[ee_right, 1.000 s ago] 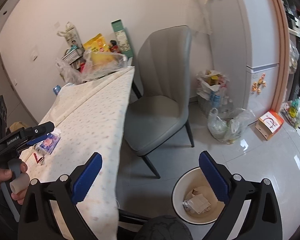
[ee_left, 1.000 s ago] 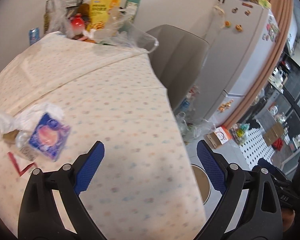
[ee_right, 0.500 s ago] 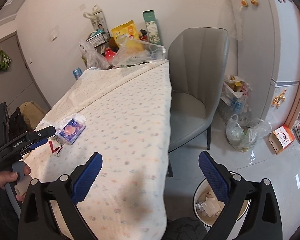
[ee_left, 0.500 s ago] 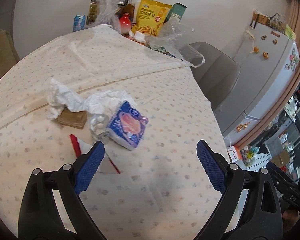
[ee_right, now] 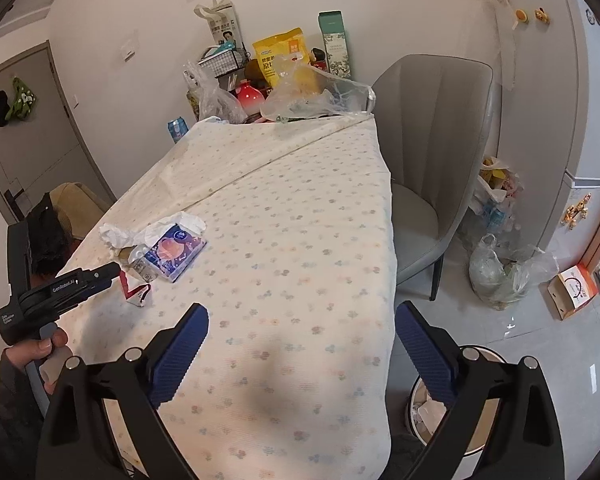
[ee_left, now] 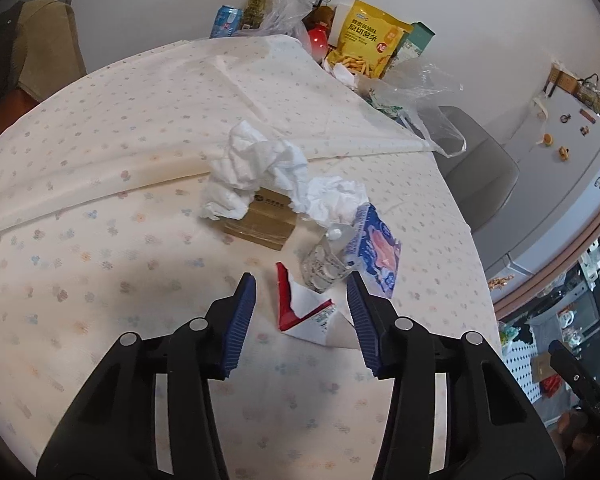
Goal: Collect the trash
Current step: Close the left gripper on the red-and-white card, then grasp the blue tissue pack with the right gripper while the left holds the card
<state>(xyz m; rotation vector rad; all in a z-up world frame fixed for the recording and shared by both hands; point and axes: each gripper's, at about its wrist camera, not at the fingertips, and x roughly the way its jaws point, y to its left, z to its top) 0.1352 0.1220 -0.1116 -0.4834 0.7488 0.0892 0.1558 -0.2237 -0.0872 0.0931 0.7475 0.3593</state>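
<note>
A pile of trash lies on the tablecloth: a red and white torn wrapper [ee_left: 306,312], a clear crumpled plastic cup [ee_left: 322,266], a blue tissue pack [ee_left: 374,250], a brown cardboard box [ee_left: 260,220] and crumpled white tissue [ee_left: 256,166]. My left gripper [ee_left: 302,304] is open, its fingers on either side of the red and white wrapper, just above the table. My right gripper [ee_right: 302,338] is open and empty over the table's near right part. The pile [ee_right: 160,254] and the left gripper [ee_right: 76,282] show in the right wrist view. A white bin [ee_right: 476,392] with paper in it stands on the floor.
Snack bags, a plastic bag [ee_left: 416,92], a can and a wire basket crowd the table's far end. A grey chair [ee_right: 428,152] stands right of the table, with trash bags [ee_right: 508,272] and a fridge beyond it.
My left gripper has swung left and come in close over the trash pile, and its fingers have narrowed around the red and white wrapper. My right gripper has moved from above the floor to over the table.
</note>
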